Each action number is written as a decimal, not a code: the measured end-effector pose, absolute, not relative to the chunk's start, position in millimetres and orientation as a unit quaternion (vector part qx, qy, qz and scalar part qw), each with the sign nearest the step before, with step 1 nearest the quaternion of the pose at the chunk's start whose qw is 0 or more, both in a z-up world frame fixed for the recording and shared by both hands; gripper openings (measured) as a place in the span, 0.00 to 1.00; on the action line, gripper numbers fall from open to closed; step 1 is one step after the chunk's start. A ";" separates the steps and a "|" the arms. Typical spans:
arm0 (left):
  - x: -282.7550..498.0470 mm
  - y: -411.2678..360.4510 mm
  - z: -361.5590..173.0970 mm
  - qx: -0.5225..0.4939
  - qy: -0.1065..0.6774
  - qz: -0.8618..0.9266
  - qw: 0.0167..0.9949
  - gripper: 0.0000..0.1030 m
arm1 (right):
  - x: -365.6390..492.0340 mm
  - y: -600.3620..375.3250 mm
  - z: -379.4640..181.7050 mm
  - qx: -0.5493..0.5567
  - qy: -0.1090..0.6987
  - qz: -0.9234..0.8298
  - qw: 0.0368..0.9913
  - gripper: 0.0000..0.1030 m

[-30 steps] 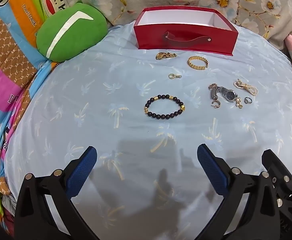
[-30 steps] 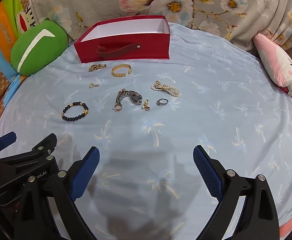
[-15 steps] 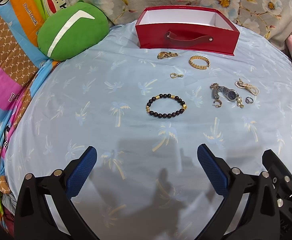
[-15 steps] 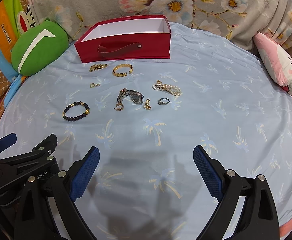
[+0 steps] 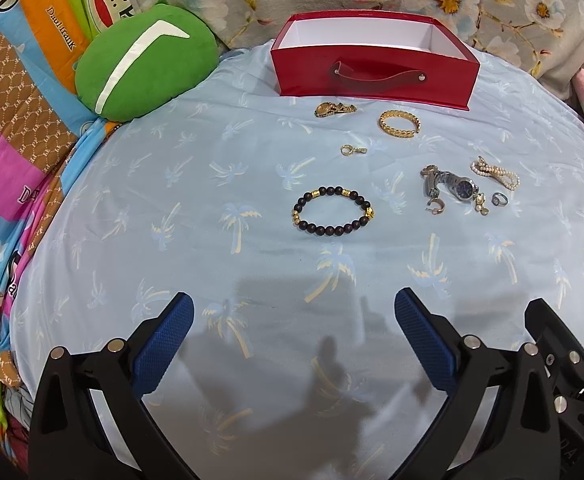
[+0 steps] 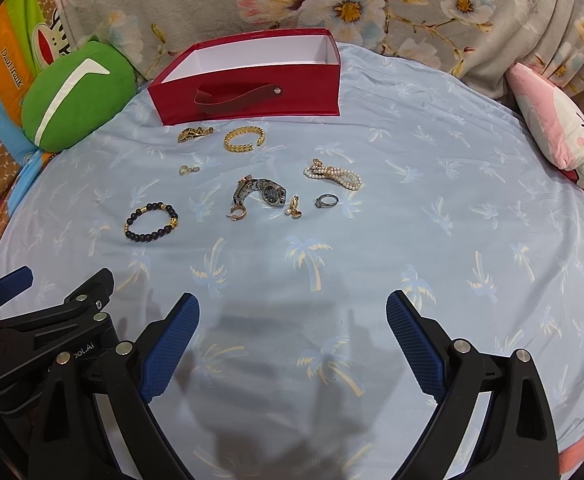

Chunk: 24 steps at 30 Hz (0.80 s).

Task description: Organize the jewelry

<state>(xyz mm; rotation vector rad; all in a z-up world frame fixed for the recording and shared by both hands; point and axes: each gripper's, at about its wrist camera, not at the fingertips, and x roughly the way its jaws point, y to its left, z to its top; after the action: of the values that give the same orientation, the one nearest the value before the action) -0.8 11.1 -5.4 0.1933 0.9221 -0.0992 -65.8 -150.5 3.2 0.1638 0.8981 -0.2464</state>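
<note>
A pale blue sheet (image 5: 172, 208) with palm-tree prints covers a bed. At its far edge sits an open red box (image 5: 374, 76), empty inside. A green cushion (image 5: 144, 60) lies far left, a pink cushion (image 6: 560, 136) far right. In the near foreground the left gripper (image 5: 294, 320) and right gripper (image 6: 292, 320) hover side by side, both spread wide and holding nothing. Jewelry lies scattered in front of the box: a black bead bracelet (image 5: 333, 211) nearest, a gold bangle (image 5: 399, 123), a silver watch (image 6: 262, 192), a pearl bracelet (image 6: 333, 174) and a small ring (image 6: 327, 201).
</note>
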 end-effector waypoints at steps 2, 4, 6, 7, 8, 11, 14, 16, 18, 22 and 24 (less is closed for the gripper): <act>-1.2 13.0 -6.0 0.093 0.444 -0.048 0.890 0.95 | -65.7 -150.6 2.9 0.079 0.433 -0.119 0.890 0.90; -1.7 15.5 -6.7 0.092 0.444 -0.048 0.890 0.95 | -65.6 -150.6 2.6 0.079 0.433 -0.119 0.890 0.90; -1.0 12.7 -6.5 0.092 0.446 -0.048 0.889 0.95 | -65.4 -150.5 2.3 0.079 0.433 -0.119 0.890 0.90; -1.3 12.4 -6.7 0.092 0.446 -0.048 0.889 0.95 | -65.5 -150.4 2.2 0.079 0.433 -0.119 0.890 0.90; -1.5 13.3 -7.0 0.092 0.447 -0.048 0.889 0.95 | -65.5 -150.4 2.0 0.079 0.433 -0.119 0.890 0.90; -1.6 13.2 -7.5 0.092 0.447 -0.048 0.888 0.95 | -65.5 -150.0 1.7 0.080 0.434 -0.118 0.890 0.90; -0.9 11.3 -8.2 0.092 0.450 -0.048 0.887 0.95 | -65.4 -149.9 1.4 0.078 0.433 -0.119 0.890 0.90; -0.1 10.5 -9.2 0.091 0.451 -0.049 0.887 0.95 | -63.5 -149.6 3.9 0.079 0.433 -0.118 0.890 0.90; 0.2 10.2 -9.5 0.092 0.451 -0.049 0.886 0.95 | -66.1 -149.8 -0.7 0.079 0.433 -0.119 0.890 0.90; 0.4 9.6 -9.5 0.092 0.449 -0.049 0.887 0.95 | -64.8 -149.3 0.8 0.079 0.433 -0.119 0.890 0.90; 0.7 8.7 -9.4 0.092 0.448 -0.049 0.888 0.95 | -64.3 -149.1 1.5 0.078 0.433 -0.119 0.890 0.90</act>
<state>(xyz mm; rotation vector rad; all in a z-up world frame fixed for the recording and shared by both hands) 0.7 8.7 -9.4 0.1912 0.9309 -0.1027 -64.3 -149.1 1.5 0.1629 0.9000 -0.2466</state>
